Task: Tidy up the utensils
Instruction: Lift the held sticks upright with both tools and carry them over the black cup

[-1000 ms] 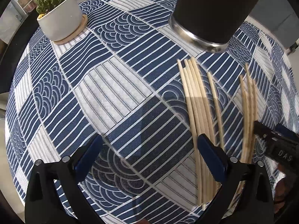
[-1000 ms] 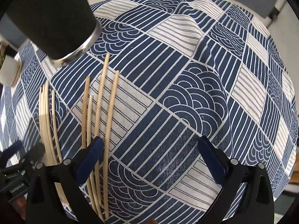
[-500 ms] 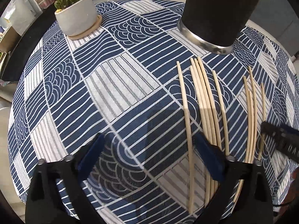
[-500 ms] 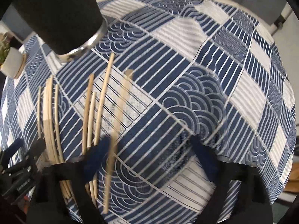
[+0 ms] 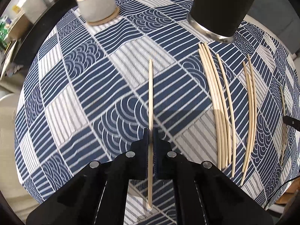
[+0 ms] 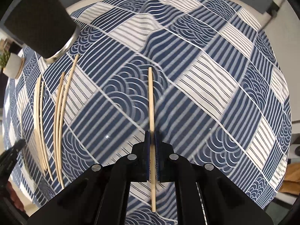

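Left wrist view shows the left gripper (image 5: 151, 131) clamped on one chopstick (image 5: 150, 97) above the tablecloth (image 5: 93, 93), while the right gripper (image 6: 152, 134) likewise pinches another chopstick (image 6: 151, 101), loose chopsticks (image 5: 221, 112) lying aside.

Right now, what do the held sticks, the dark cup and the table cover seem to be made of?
Chopstick, chopstick: pale, matte, probably bamboo or wood. Cup: matte black wall, shiny metal rim, likely steel. Tablecloth: woven fabric, visible weave.
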Available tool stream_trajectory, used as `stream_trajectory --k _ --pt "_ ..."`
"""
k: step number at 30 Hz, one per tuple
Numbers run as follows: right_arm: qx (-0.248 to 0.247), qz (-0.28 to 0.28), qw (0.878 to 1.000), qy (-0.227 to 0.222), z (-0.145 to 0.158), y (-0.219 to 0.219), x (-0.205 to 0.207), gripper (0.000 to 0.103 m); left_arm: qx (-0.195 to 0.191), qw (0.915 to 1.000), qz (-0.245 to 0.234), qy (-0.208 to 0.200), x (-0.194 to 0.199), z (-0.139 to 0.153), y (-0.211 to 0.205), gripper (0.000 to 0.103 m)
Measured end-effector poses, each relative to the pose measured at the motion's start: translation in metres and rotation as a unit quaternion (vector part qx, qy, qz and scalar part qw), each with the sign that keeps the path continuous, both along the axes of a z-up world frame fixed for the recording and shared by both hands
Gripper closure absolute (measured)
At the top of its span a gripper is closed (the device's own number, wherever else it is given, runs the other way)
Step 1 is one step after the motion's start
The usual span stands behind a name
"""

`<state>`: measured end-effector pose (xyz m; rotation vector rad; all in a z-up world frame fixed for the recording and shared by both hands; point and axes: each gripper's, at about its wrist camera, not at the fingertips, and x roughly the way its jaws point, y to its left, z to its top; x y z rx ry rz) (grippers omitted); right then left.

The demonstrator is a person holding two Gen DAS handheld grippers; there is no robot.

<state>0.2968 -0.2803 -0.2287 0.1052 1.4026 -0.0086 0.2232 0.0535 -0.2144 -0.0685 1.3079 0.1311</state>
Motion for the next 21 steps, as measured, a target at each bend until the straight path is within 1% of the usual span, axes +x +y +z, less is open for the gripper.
stream_trajectory --k 3,6,8,9,11,12,13,14,17,18,20,21 --pt "-0.011 0.006 1.0 -0.015 0.011 -0.012 -0.008 0.098 -0.012 0.9998 0.019 0.0 -0.015 0.002 0.004 0.098" --pt "-0.006 0.013 0.999 -0.03 0.023 -0.022 -0.014 0.098 -0.02 0.999 0.04 -0.007 -0.035 0.007 0.008 0.098" --pt "-0.013 0.021 0.999 -0.047 0.035 -0.028 -0.022 0.098 -0.022 0.9985 0.046 -0.018 -0.047 0.014 0.009 0.098" --pt "-0.017 0.023 0.998 -0.053 0.038 -0.019 -0.025 0.098 -0.022 0.9984 0.046 -0.022 -0.047 0.017 0.007 0.098" --pt "-0.021 0.025 0.997 -0.072 0.048 -0.027 -0.033 0.098 -0.024 0.9979 0.049 -0.035 -0.051 0.026 0.002 0.098" --pt "-0.021 0.026 0.996 -0.079 0.053 -0.025 -0.03 0.098 -0.025 0.9976 0.05 -0.042 -0.055 0.03 0.0 0.098" --pt "-0.022 0.026 0.996 -0.085 0.052 -0.028 -0.023 0.098 -0.025 0.9972 0.05 -0.049 -0.06 0.036 -0.002 0.098" --pt "-0.023 0.027 0.995 -0.095 0.059 -0.029 -0.023 0.098 -0.025 0.9969 0.05 -0.055 -0.065 0.042 0.004 0.098" --pt "-0.025 0.036 0.991 -0.128 0.079 -0.021 -0.013 0.098 -0.02 0.9955 0.048 -0.079 -0.059 0.057 0.007 0.098" --pt "-0.025 0.039 0.989 -0.142 0.088 -0.021 -0.01 0.098 -0.017 0.9951 0.046 -0.086 -0.048 0.059 0.003 0.098" --pt "-0.021 0.046 0.984 -0.17 0.106 -0.017 -0.003 0.098 -0.013 0.9936 0.047 -0.102 -0.038 0.075 0.006 0.098" --pt "-0.022 0.048 0.982 -0.183 0.115 -0.015 0.0 0.098 -0.013 0.9929 0.046 -0.109 -0.024 0.076 0.007 0.098"
